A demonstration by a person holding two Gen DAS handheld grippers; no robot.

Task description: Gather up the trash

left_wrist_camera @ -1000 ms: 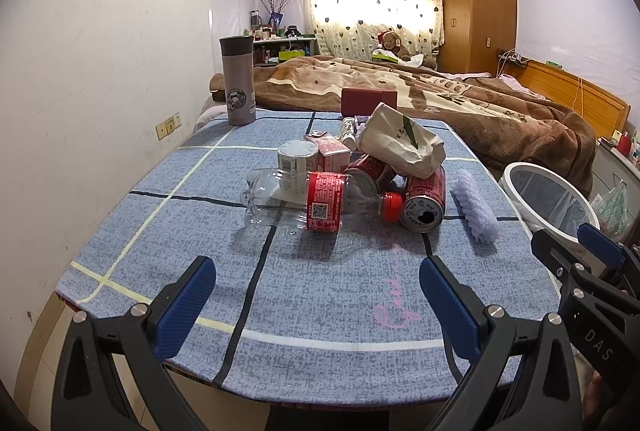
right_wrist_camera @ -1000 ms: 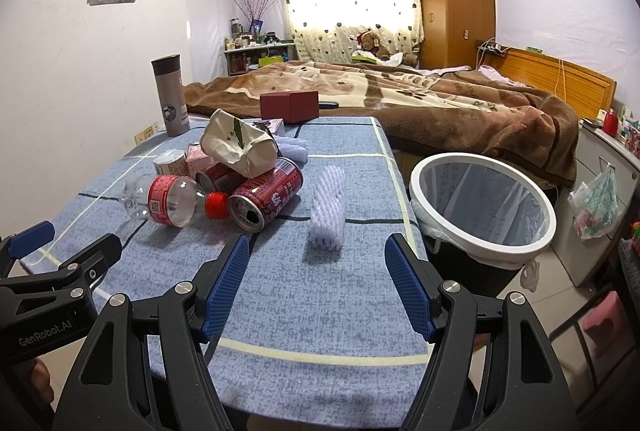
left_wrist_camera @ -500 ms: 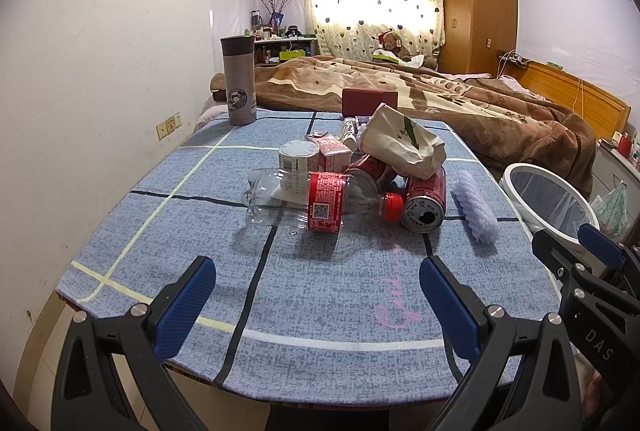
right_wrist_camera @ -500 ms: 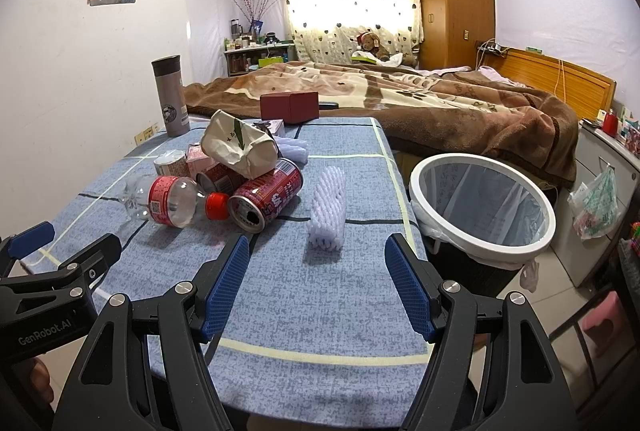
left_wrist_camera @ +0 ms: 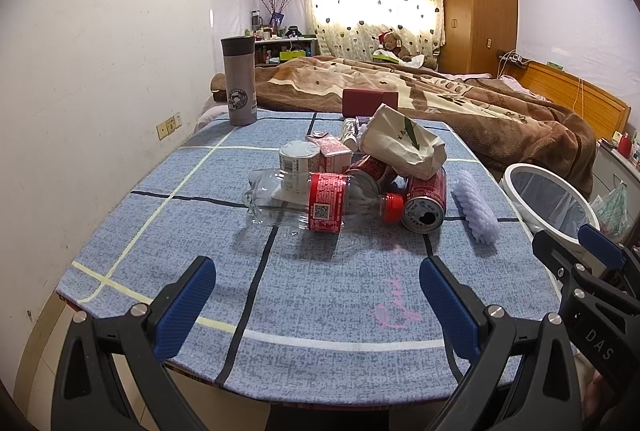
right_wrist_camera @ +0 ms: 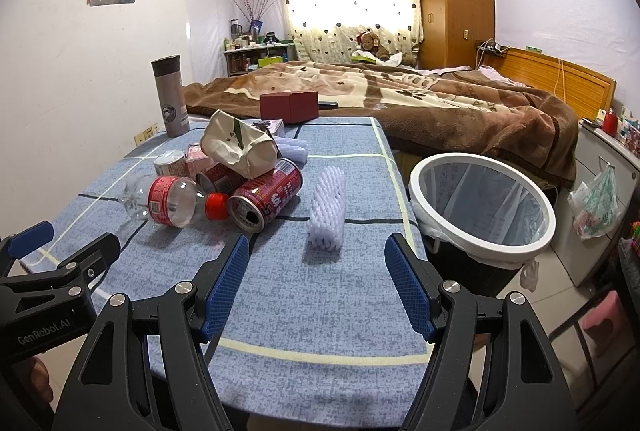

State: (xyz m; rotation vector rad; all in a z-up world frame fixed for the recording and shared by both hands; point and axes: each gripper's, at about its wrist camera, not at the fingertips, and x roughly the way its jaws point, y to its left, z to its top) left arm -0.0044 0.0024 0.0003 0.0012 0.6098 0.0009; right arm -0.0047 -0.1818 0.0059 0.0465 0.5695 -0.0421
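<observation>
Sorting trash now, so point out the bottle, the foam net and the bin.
bottle (left_wrist_camera: 326, 201): left wrist view, red label.
foam net (right_wrist_camera: 327, 209): right wrist view, middle.
bin (right_wrist_camera: 550, 219): right wrist view, white rim.

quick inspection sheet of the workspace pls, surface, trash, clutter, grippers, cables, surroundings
surface: table under a blue checked cloth, near half bare.
job's things: plastic bottle lying on its side, red can beside it, crumpled paper bag on top of the pile, white foam sleeve lying apart; lined bin beside the table, looks empty.
clutter: grey thermos upright, dark red box at the far edge.
grippers: left gripper and right gripper both open, holding nothing, short of the pile.
cables: wires by the headboard.
surroundings: bed, wardrobe, curtained window.
</observation>
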